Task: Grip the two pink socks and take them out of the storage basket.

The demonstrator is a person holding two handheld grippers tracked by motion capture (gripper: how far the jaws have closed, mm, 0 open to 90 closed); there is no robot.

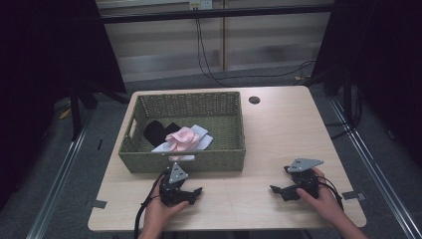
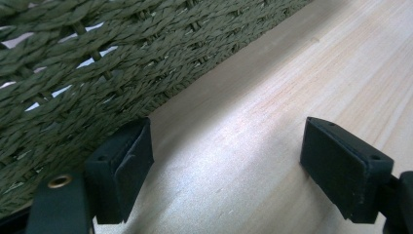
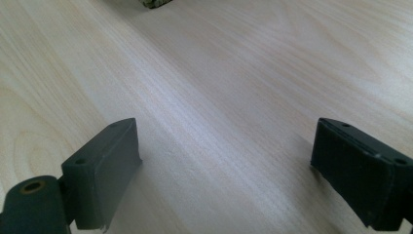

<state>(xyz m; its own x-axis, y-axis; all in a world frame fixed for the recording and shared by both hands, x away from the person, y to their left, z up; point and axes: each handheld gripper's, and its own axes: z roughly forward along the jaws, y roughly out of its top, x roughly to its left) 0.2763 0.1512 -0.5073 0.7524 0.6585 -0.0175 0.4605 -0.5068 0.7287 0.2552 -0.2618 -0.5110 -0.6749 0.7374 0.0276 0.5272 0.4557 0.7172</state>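
High view: pale wood-grain tabletop (image 1: pixel 278 124) carries a rectangular woven olive basket (image 1: pixel 199 162) at far left, holding crumpled pink cloth (image 1: pixel 181 139), white cloth (image 1: pixel 203 133) and a black piece (image 1: pixel 157 130), partly hidden. Near it, left gripper (image 1: pixel 191 191) and right gripper (image 1: pixel 278 190) rest with jaws wide, empty. No writing readable.

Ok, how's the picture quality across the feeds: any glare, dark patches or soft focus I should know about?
High view: dim, with black surrounds; the table is evenly lit. Left gripper view: a pale sheen on the wood between the open left hand-held gripper jaws, with the basket weave fairly sharp. Right gripper view: soft glare on the wood grain, far tabletop slightly blurred.
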